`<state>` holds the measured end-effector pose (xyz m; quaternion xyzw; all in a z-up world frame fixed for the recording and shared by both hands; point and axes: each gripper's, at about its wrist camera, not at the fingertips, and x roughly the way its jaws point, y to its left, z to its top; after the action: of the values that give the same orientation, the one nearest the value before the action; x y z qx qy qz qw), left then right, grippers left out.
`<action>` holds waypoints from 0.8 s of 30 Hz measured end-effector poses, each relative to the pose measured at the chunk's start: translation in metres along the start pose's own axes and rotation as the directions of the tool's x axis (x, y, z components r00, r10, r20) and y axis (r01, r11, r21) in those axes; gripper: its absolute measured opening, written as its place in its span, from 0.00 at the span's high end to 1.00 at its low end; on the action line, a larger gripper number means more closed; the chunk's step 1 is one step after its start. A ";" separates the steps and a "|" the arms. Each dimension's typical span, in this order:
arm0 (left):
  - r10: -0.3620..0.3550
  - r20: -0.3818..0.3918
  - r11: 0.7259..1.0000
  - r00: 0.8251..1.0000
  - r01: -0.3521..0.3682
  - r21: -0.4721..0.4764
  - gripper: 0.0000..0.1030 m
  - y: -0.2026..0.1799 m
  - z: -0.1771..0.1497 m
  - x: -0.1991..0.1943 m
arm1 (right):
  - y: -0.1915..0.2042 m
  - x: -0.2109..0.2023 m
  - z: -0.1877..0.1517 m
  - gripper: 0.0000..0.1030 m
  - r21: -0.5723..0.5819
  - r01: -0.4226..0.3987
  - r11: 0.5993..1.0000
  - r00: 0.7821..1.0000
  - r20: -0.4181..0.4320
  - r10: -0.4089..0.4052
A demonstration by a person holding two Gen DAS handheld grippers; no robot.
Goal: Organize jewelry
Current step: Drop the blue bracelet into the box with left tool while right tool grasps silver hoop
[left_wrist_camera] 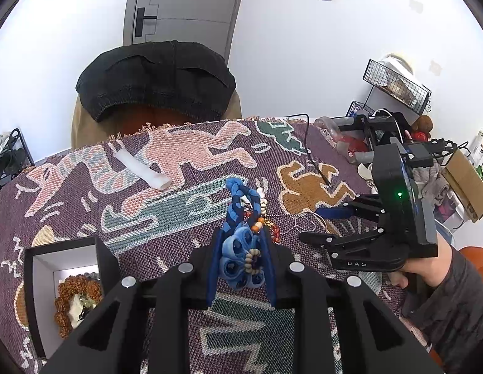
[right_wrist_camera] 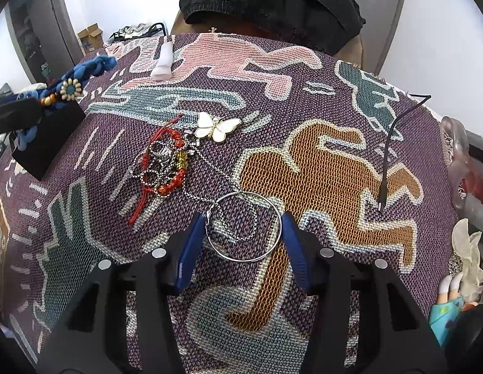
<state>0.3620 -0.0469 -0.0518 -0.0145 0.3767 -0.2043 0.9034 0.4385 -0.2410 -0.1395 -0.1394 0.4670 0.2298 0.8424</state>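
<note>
My left gripper [left_wrist_camera: 241, 268] is shut on a blue braided fabric necklace [left_wrist_camera: 241, 249] with rosettes and beads, held above the patterned cloth; it also shows in the right wrist view [right_wrist_camera: 82, 73]. My right gripper [right_wrist_camera: 243, 240] is open, its blue fingers [right_wrist_camera: 188, 249] on either side of a silver hoop bangle [right_wrist_camera: 244, 227] lying on the cloth. A thin silver chain [right_wrist_camera: 216, 174] runs through the hoop. Beyond lie a red cord bracelet with metal rings [right_wrist_camera: 163, 162] and a white butterfly brooch [right_wrist_camera: 216, 126].
A black box with white lining [left_wrist_camera: 63, 280] at the left holds a brown bead string [left_wrist_camera: 76, 286]. A white tube [left_wrist_camera: 143, 170] and a black cable [right_wrist_camera: 388, 152] lie on the cloth [right_wrist_camera: 303, 78]. A chair with a black garment [left_wrist_camera: 157, 78] stands behind. Clutter and figurines [right_wrist_camera: 459, 265] are at the right.
</note>
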 end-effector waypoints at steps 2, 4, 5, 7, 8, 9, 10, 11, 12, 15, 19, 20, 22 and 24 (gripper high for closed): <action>0.001 0.009 1.000 1.000 -0.001 0.005 0.78 0.000 0.001 -0.007 | 0.001 -0.005 -0.002 0.51 0.004 -0.004 1.000 1.000 0.002 0.004; 0.003 0.020 1.000 1.000 -0.003 0.009 0.78 0.001 0.003 -0.013 | 0.003 -0.011 -0.003 0.51 0.007 -0.007 1.000 1.000 0.012 0.007; 0.004 0.025 1.000 1.000 -0.004 0.009 0.78 0.001 0.004 -0.017 | 0.004 -0.016 -0.004 0.51 0.007 -0.005 1.000 1.000 0.020 0.005; 0.005 0.043 1.000 0.999 -0.006 0.008 0.78 0.002 0.007 -0.026 | 0.007 -0.025 -0.004 0.51 0.004 -0.001 1.000 0.999 0.032 0.000; 0.006 0.050 1.000 0.999 -0.007 0.006 0.78 0.002 0.007 -0.030 | 0.009 -0.031 -0.003 0.51 0.000 0.002 1.000 0.999 0.042 -0.002; 0.008 0.058 1.000 0.998 -0.008 0.005 0.78 0.003 0.009 -0.034 | 0.010 -0.036 -0.003 0.51 -0.002 0.005 1.000 0.999 0.049 -0.005; 0.009 0.066 1.000 0.998 -0.010 0.003 0.78 0.004 0.009 -0.038 | 0.012 -0.043 -0.002 0.51 -0.004 0.011 1.000 0.998 0.060 -0.011; 0.011 0.075 1.000 0.997 -0.011 0.001 0.78 0.006 0.010 -0.043 | 0.013 -0.048 -0.001 0.51 -0.004 0.012 1.000 0.998 0.068 -0.011; 0.012 0.081 1.000 0.997 -0.012 -0.002 0.78 0.007 0.010 -0.048 | 0.014 -0.053 0.001 0.51 -0.004 0.011 1.000 0.997 0.079 -0.010; 0.019 0.098 1.000 0.995 -0.018 -0.009 0.78 0.012 0.010 -0.061 | 0.020 -0.066 0.006 0.51 -0.010 0.012 1.000 0.994 0.105 -0.011; 0.035 0.112 0.999 0.993 -0.034 -0.015 0.78 0.021 0.008 -0.076 | 0.033 -0.084 0.014 0.51 -0.020 -0.001 1.000 0.990 0.140 0.004; 0.039 0.114 0.999 0.993 -0.038 -0.018 0.78 0.024 0.007 -0.080 | 0.039 -0.089 0.017 0.51 -0.027 -0.005 1.000 0.989 0.151 0.009; 0.051 0.115 0.999 0.992 -0.048 -0.026 0.78 0.032 0.003 -0.087 | 0.046 -0.093 0.021 0.51 -0.035 -0.007 0.999 0.987 0.162 0.013; 0.060 0.113 0.998 0.992 -0.056 -0.038 0.78 0.041 -0.001 -0.093 | 0.057 -0.097 0.027 0.51 -0.046 -0.016 0.999 0.984 0.175 0.024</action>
<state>0.3174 0.0264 0.0029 -0.0311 0.3281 -0.1703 0.9286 0.3842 -0.2049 -0.0441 -0.1329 0.3871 0.2600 0.8746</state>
